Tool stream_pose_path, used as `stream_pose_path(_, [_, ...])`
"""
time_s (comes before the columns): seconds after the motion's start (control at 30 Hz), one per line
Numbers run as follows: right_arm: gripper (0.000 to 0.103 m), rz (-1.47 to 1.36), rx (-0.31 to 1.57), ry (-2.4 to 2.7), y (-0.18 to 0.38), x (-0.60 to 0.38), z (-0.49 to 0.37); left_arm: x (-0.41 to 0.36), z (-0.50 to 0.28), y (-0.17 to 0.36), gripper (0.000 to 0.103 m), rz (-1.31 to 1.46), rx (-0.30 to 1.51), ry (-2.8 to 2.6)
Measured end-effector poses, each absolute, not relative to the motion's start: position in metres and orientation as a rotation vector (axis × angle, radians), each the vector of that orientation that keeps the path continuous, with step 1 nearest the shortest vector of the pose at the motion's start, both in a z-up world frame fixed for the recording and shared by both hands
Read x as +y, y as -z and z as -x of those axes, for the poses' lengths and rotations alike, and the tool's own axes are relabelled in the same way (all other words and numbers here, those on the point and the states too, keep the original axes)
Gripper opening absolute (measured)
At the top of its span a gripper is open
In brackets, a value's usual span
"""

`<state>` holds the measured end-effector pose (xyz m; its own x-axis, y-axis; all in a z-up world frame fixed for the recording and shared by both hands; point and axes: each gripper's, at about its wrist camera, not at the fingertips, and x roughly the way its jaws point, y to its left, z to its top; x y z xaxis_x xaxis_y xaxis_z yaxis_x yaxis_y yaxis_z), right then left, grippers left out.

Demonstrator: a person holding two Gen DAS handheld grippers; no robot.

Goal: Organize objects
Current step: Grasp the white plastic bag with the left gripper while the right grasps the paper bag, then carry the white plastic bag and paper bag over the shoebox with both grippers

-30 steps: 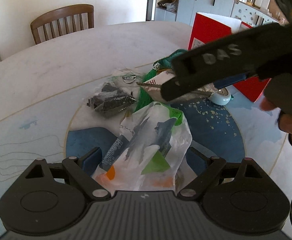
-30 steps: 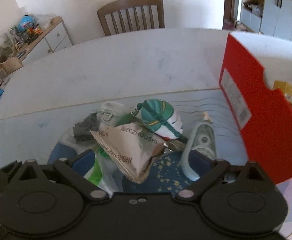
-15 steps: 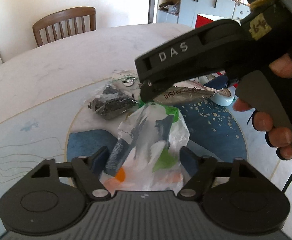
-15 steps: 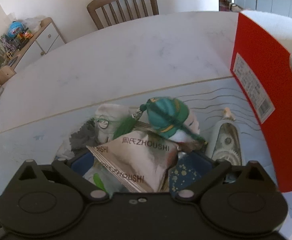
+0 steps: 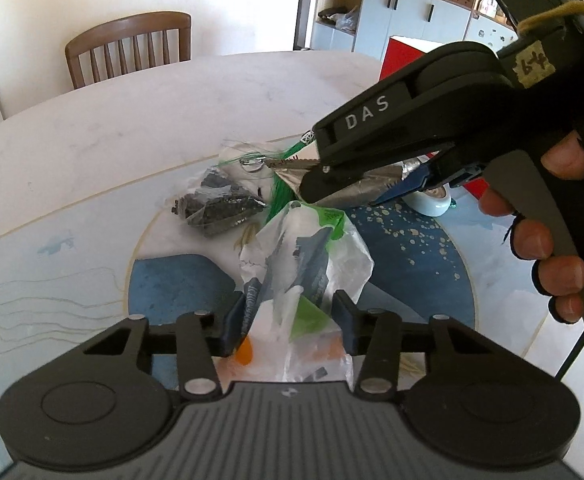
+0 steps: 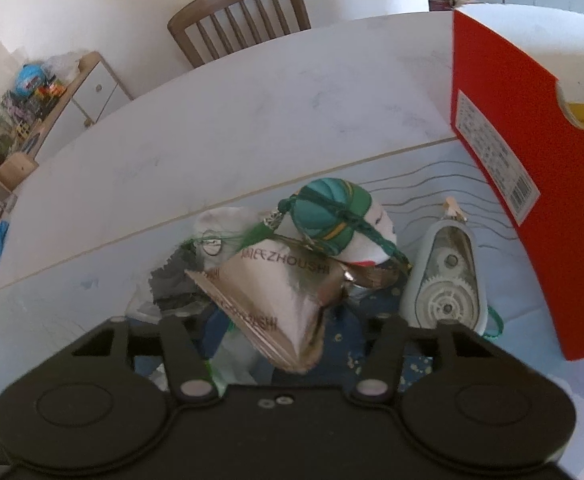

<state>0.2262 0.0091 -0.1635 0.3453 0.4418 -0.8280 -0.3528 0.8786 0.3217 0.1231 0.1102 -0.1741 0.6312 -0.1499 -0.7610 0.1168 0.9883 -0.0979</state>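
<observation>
Both grippers were wide apart a moment ago and are closing now. The left gripper (image 5: 290,320) squeezes in on the clear plastic bag (image 5: 303,264) near the middle of the counter (image 5: 172,120). The right gripper (image 6: 288,332) closes on the silver snack bag (image 6: 276,296), lifted a little. Both bags look ready to go to the red box (image 6: 531,160) on the right.
</observation>
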Motion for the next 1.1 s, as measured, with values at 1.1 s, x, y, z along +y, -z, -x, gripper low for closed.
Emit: stream_pose_path(1.1, [0.046,-0.144,0.898,-0.630,0.056,-0.102,-0.164,0.088,-0.097,0.063,0.040,0.153,0.741,0.171])
